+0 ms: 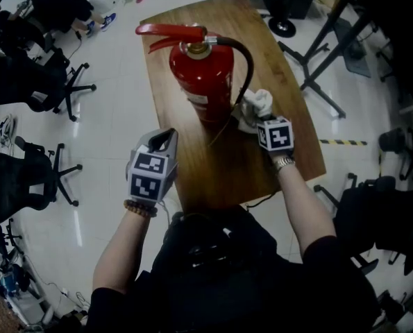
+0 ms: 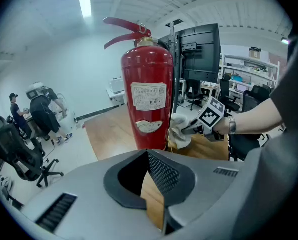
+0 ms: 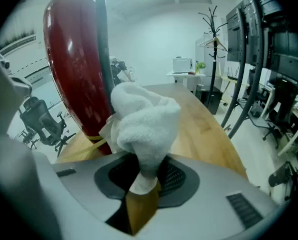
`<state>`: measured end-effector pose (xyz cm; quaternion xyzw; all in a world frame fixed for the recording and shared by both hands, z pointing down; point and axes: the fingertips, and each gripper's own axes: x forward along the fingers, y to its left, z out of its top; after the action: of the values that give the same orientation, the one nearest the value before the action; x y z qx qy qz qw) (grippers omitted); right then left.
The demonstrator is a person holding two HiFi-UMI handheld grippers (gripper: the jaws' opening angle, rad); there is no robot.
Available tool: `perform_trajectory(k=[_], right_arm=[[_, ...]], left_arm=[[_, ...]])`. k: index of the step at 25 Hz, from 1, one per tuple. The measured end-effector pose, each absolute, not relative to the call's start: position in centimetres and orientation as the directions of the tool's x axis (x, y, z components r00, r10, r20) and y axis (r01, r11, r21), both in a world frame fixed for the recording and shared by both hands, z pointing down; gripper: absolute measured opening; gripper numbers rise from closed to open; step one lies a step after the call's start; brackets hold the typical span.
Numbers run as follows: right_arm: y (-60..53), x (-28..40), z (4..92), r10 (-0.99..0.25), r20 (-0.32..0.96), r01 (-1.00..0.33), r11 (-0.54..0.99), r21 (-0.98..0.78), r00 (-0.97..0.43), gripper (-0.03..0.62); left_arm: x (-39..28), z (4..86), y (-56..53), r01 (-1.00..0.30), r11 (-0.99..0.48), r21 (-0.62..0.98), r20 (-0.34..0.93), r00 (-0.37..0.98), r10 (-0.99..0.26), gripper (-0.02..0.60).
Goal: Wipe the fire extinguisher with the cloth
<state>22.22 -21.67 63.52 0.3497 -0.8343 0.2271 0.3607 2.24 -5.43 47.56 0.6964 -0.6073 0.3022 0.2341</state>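
On the wooden table [image 1: 289, 116] in front of me, the red fire extinguisher [image 1: 205, 75] stood upright, its red levers on top pointing off to my left and its black hose [image 1: 248, 61] arching over and running down the side nearer my right hand. White label on the cylinder, facing my left tongs.

Right side first: my right gripper [image 1: 260, 120] was clenched on the white cloth [image 1: 256, 106]. From that gripper's own view the jaws pinched a narrow tail of the towel, and the rest bulged out above them in a fat, crumpled wad. That wad sat low against the extinguisher, right beside the hose and the lower part of the red body. Whether the cloth was actually pressing on the metal, I could not tell; it looked very close. A metal watch [image 1: 284, 162] showed on that wrist.

Left side: my left gripper [image 1: 167, 137] was shut tight with nothing in it. It hung off the near left edge of the table, tips aimed at the extinguisher and well apart from it, only bare tabletop showing beyond the jaws.

Off to the left, black office chairs [image 1: 43, 89] stood on the pale floor.
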Motion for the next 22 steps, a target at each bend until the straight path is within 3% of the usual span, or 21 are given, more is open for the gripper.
perform_trajectory(k=[10, 22], right_arm=[[-17.3, 23.1, 52.1, -0.606, 0.652, -0.799, 0.602, 0.001, -0.456, 0.114], [-5.6, 14.8, 44.7, -0.675, 0.579, -0.816, 0.577, 0.028, -0.458, 0.114]], left_arm=[[-1.0, 45.2, -3.1, -0.967, -0.255, -0.003, 0.626, 0.197, -0.754, 0.0], [-8.0, 42.2, 0.9, -0.908, -0.419, 0.001, 0.547, 0.351, -0.76, 0.0]])
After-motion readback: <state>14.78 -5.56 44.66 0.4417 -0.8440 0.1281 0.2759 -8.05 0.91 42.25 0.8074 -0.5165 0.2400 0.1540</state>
